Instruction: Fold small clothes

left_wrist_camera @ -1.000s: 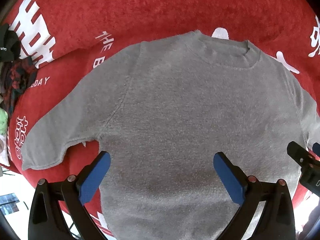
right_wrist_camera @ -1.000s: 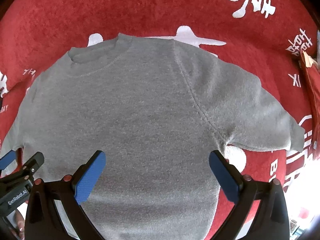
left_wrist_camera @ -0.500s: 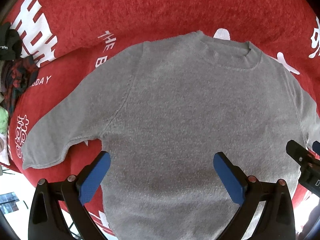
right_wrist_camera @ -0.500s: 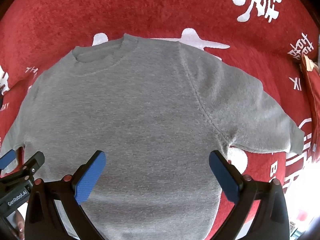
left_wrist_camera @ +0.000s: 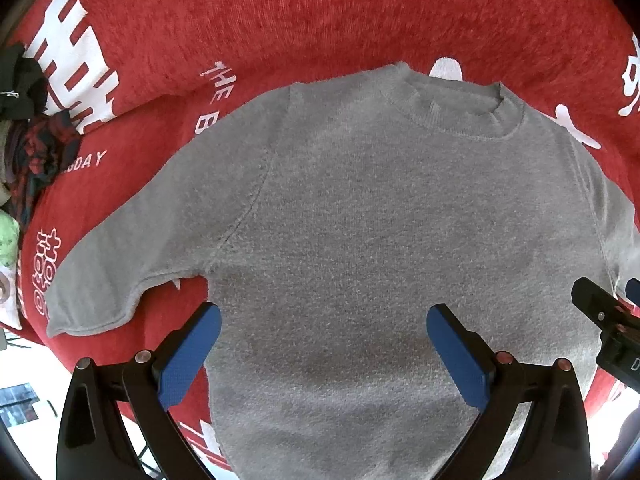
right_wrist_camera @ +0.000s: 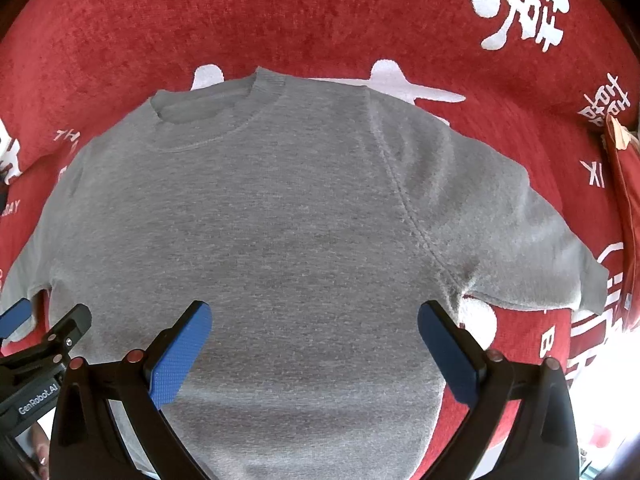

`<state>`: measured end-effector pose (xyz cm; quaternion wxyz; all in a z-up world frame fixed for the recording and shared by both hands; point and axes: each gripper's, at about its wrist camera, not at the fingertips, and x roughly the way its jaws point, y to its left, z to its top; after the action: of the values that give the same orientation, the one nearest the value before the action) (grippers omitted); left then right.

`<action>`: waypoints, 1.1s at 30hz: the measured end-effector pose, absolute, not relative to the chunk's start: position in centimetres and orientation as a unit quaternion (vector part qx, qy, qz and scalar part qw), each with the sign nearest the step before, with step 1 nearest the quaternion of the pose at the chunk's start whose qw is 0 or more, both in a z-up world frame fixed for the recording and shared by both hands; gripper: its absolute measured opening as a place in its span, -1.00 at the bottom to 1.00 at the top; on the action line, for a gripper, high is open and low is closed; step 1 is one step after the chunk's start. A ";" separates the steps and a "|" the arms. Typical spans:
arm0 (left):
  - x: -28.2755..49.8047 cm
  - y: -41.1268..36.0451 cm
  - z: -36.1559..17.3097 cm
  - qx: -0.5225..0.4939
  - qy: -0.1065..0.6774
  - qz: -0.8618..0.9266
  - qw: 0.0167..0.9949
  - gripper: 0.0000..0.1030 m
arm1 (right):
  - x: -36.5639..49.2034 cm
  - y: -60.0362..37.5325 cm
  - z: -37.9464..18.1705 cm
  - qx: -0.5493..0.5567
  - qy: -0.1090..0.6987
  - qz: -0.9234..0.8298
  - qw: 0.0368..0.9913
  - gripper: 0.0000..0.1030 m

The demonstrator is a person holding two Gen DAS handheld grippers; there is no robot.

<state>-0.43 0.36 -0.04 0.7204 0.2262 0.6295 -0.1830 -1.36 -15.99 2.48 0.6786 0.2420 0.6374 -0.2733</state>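
Left wrist view: the left gripper [left_wrist_camera: 323,344] hangs wide and empty over the grey shirt's [left_wrist_camera: 380,240] lower body, one sleeve [left_wrist_camera: 132,264] spread out to its left on the red blanket [left_wrist_camera: 280,24] — flat, likely ready for a first fold.

Right wrist view: the right gripper [right_wrist_camera: 314,344] is also spread wide, holding nothing, above the same shirt [right_wrist_camera: 280,220]; the other sleeve [right_wrist_camera: 520,248] lies to its right — the collar [right_wrist_camera: 208,116] points away.

Black gripper [left_wrist_camera: 323,340] arms, blue textured pads [left_wrist_camera: 188,356], red screws.
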 end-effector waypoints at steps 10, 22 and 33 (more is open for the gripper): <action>-0.5 0.2 -0.1 0.226 0.629 -0.181 0.722 1.00 | -1.4 -15.9 2.5 0.242 0.637 -0.272 0.679 0.99; -0.5 0.3 0.0 0.227 0.628 -0.178 0.722 1.00 | -1.4 -15.9 2.4 0.241 0.639 -0.270 0.679 1.00; -0.2 0.8 -0.1 0.223 0.629 -0.175 0.724 1.00 | -1.2 -15.6 2.3 0.241 0.640 -0.267 0.679 1.00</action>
<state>-0.19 0.84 -0.07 0.7241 0.2228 0.6288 -0.1751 -1.22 -15.63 2.35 0.6788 0.2406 0.6402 -0.2674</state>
